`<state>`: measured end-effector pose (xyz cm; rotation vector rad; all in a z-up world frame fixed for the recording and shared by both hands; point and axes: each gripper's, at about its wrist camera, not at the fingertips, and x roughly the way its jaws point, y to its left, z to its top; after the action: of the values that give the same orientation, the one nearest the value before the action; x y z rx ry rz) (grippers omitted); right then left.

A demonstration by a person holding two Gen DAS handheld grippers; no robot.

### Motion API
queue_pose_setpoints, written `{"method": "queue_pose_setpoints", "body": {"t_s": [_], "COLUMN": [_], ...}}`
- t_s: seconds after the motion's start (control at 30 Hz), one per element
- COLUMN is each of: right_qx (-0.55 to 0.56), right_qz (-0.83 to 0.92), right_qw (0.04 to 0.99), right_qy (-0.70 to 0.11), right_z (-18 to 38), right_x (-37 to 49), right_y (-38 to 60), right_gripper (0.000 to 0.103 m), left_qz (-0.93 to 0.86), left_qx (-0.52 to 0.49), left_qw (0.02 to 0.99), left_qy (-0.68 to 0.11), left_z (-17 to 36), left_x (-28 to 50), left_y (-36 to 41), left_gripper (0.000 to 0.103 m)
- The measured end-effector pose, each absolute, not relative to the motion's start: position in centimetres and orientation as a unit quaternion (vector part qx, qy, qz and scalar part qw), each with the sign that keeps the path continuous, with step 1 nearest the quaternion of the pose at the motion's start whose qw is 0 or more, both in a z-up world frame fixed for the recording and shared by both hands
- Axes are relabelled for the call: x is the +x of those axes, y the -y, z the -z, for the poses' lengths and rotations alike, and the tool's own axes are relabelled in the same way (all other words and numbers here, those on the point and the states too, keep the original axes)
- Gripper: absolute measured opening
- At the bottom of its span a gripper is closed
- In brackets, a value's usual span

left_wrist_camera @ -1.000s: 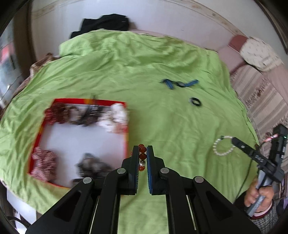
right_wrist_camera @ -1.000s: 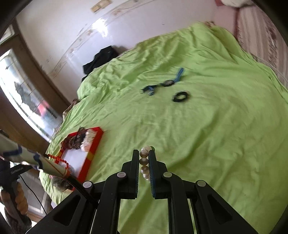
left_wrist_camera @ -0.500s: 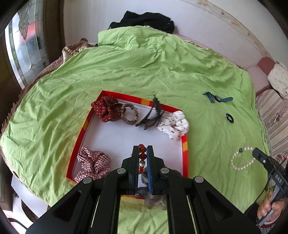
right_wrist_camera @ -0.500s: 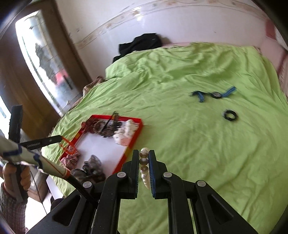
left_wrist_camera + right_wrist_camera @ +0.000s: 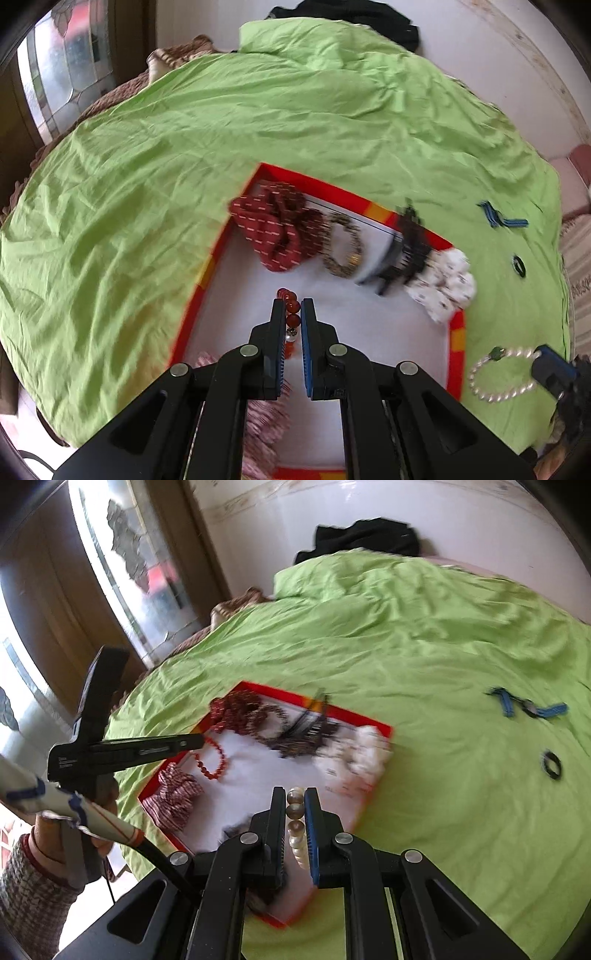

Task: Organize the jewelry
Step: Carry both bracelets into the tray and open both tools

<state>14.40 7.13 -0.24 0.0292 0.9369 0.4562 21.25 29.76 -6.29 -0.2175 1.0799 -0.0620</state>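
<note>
My left gripper (image 5: 292, 308) is shut on a red bead bracelet (image 5: 290, 306) and holds it over the white floor of the red-rimmed tray (image 5: 457, 332). The right wrist view shows that bracelet (image 5: 214, 758) hanging from the left gripper above the tray (image 5: 384, 731). My right gripper (image 5: 295, 801) is shut on a pearl bracelet (image 5: 295, 812) near the tray's right side. The pearl bracelet (image 5: 498, 373) also shows at the lower right of the left wrist view.
The tray holds a dark red scrunchie (image 5: 277, 232), a brown beaded bracelet (image 5: 343, 243), a black hair claw (image 5: 402, 251), a white scrunchie (image 5: 443, 288) and a checked scrunchie (image 5: 173, 797). A blue-black strap (image 5: 528, 705) and a black hair tie (image 5: 550, 764) lie on the green bedsheet (image 5: 147, 184).
Both grippers have moved left toward the tray, each still holding its bracelet. The left one now hangs over the tray's floor, and the right one has come up to its right side.
</note>
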Motion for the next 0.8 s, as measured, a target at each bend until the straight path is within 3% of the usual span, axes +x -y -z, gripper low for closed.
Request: {"method": "queue_pose_setpoints", "body": {"t_s": [0.3,0.67,0.7,0.77,0.8], "right_qx": [0.05,0.01,0.01,0.012,0.013], "right_qz": [-0.281,-0.245,-0.244,-0.244,-0.243], "right_qw": [0.829,0.825,0.824,0.821,0.823], "right_qy": [-0.481,-0.508,-0.511,-0.516,-0.514], "right_z": [3.3,7.6,7.7,7.9,7.7], "right_x": [18.8,20.0,20.0,20.1,19.9], "right_y": [-15.8,-16.2,-16.0,-15.9,-15.7], "right_gripper": [0.011,0.012,0.014,0.029,0.041], "left_qz": [0.026,0.035,0.034,0.033,0.031], "left_qx": [-0.157,-0.186,-0.185,-0.181,-0.175], "left_qw": [0.838,0.843,0.845,0.849,0.853], "left_qy": [-0.522,-0.505,-0.501,-0.495,-0.491], "left_z": [8.9,8.5,8.2,7.7,7.4], "left_x": [22.7,21.9,21.8,21.5,21.3], "left_y": [-33.9,-35.4,-35.2,-34.8,-34.6], "left_gripper": [0.007,0.008,0.012,0.025,0.029]}}
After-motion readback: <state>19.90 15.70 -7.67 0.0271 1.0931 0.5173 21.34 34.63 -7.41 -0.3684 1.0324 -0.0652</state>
